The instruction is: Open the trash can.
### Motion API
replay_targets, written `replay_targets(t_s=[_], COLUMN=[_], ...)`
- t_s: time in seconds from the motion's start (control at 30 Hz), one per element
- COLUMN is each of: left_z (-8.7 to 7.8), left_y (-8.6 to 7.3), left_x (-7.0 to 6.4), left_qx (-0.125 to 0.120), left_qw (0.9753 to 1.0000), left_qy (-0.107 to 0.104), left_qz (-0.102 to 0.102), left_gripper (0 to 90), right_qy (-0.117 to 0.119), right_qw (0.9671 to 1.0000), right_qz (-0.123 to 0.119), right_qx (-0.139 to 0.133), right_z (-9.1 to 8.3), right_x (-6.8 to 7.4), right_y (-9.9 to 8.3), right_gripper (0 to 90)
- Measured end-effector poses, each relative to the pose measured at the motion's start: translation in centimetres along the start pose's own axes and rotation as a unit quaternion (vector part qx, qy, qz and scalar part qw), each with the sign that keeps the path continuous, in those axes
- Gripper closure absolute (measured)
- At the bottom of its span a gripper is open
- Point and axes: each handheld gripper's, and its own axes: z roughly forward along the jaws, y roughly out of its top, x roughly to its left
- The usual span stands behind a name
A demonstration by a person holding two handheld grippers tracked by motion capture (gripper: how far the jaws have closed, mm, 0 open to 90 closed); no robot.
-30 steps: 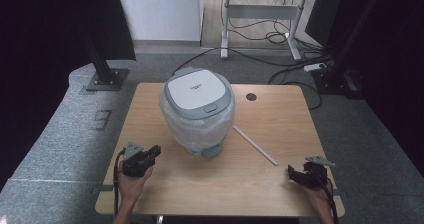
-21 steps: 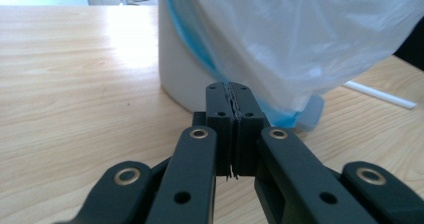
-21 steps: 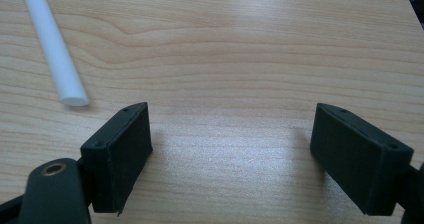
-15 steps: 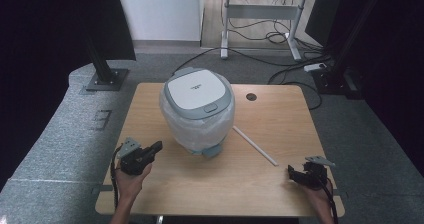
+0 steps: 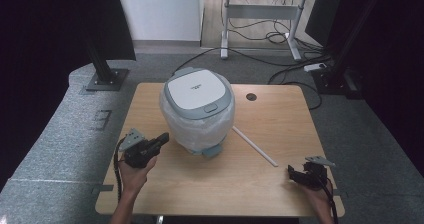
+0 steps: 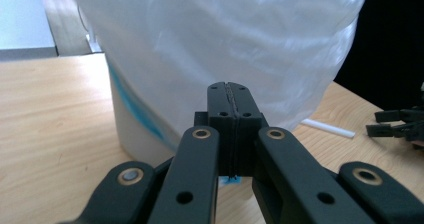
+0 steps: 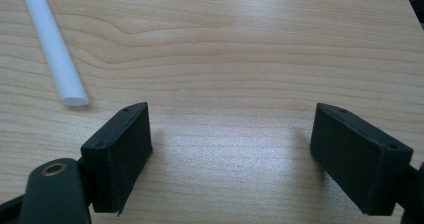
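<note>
Now we've moved the left gripper [image 5: 161, 139], jaws pressed together on nothing, fwd to just short of the bagged rice cooker [image 5: 198, 109] directly ahead, prob. to grab the plastic; right gripper [image 5: 295, 174] spread, idle on table.

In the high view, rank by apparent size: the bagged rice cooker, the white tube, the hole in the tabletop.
1. Rice cooker, wrapped in its plastic bag: largest by far.
2. White tube: long but thin.
3. Hole: smallest.
</note>
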Motion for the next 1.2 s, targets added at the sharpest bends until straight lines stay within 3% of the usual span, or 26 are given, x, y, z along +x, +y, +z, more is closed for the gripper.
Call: replay_targets(t_s=[0.53, 1.2], left_z=[0.2, 1.4], left_y=[3.4, 5.2], left_x=[-1.6, -3.2], left_qx=[-0.015, -0.021], left_qw=[0.9993, 0.9982], left_qy=[-0.019, -0.038], left_qz=[0.027, 0.043], left_gripper=[89.1, 89.3], right_qy=[-0.001, -0.001], right_qw=[1.0, 1.0], right_qz=[0.0, 0.001], right_qx=[0.0, 0.0], right_z=[0.0, 0.0], right_x=[0.0, 0.0], right_y=[0.0, 0.0], right_gripper=[16.6, 16.6])
